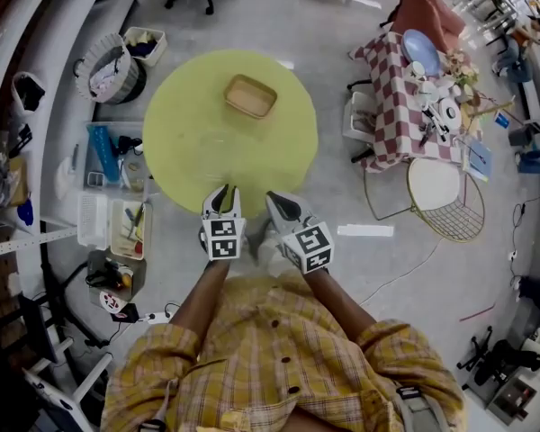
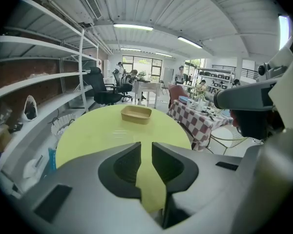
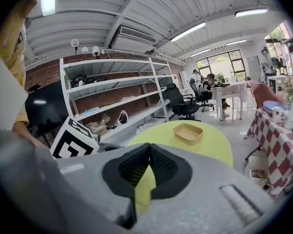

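Left gripper (image 1: pixel 226 193) ajar, right gripper (image 1: pixel 274 199) closed (both empty) — by yellow table (image 1: pixel 189 142)

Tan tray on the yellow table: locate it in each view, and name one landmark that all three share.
Head view: the tan tray sits upper centre, on the far half of the table.
Left gripper view: the tray is near the centre, just above the jaws.
Right gripper view: the tray is right of centre, above the jaws.
Shared landmark: the round yellow table under it.
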The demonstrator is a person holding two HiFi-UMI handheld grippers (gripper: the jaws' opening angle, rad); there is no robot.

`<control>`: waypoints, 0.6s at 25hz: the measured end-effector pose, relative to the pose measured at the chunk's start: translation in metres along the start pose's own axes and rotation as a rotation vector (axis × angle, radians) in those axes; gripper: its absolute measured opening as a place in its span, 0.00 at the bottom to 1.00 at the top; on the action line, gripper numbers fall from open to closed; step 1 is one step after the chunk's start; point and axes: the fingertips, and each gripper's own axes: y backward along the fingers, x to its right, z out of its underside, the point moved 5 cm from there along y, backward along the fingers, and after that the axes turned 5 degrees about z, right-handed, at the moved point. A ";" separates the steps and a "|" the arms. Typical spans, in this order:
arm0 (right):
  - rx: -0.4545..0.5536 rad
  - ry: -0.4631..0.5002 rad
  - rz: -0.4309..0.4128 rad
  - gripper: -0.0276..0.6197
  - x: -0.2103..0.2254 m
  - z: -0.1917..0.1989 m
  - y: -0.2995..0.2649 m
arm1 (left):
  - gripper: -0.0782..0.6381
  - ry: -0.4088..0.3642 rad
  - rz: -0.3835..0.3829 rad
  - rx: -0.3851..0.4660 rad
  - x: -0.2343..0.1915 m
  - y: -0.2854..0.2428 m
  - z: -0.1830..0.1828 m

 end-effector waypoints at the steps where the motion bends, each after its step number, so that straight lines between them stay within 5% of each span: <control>1: -0.001 0.001 -0.001 0.04 0.001 0.000 -0.001 | 0.18 0.006 0.000 -0.006 -0.001 -0.003 0.001; 15: -0.039 -0.006 -0.004 0.04 0.014 0.001 -0.021 | 0.18 0.054 0.006 -0.100 -0.015 -0.042 0.014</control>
